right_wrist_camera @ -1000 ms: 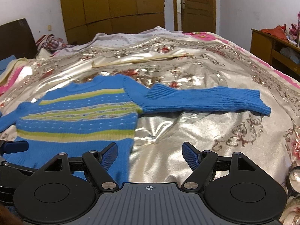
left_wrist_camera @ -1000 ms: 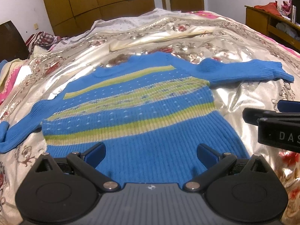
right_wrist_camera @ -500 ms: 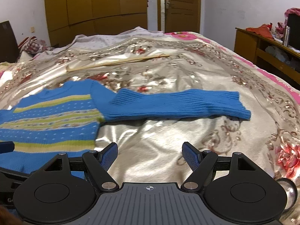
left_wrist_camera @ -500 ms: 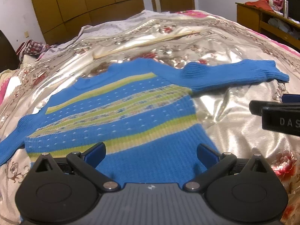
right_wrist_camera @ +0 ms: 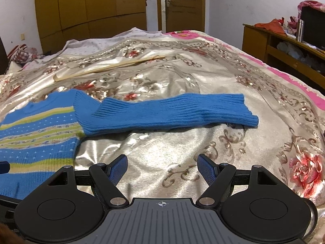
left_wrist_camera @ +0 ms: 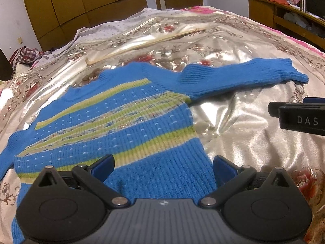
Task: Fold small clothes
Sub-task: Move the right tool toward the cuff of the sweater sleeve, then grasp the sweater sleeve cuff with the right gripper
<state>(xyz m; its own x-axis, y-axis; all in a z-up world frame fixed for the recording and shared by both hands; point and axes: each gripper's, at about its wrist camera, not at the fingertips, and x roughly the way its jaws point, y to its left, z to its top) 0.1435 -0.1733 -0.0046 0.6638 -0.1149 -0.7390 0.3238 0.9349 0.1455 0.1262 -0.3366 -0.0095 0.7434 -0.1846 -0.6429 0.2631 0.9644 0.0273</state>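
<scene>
A small blue knit sweater [left_wrist_camera: 113,126] with yellow-green stripes lies flat on a shiny floral bedspread [left_wrist_camera: 233,109]. One sleeve [right_wrist_camera: 172,111] stretches out to the right. My left gripper [left_wrist_camera: 162,166] hovers open above the sweater's lower hem, nothing between its fingers. My right gripper [right_wrist_camera: 162,166] is open over bare bedspread, nearer than the outstretched sleeve and just right of the sweater's side edge. In the left wrist view, part of the right gripper [left_wrist_camera: 300,118] shows at the right edge. The sweater's other sleeve [left_wrist_camera: 8,150] runs off at the left.
A long pale wooden stick [right_wrist_camera: 107,67] lies on the bedspread beyond the sweater. A wooden cabinet [right_wrist_camera: 284,46] with clutter stands at the right, wardrobes [right_wrist_camera: 91,10] and a door behind the bed. Crumpled clothes [left_wrist_camera: 26,55] lie at the far left.
Both grippers have shifted to the right across the bed, so the sweater sits further left in both views. Both stay open; the sweater has not moved.
</scene>
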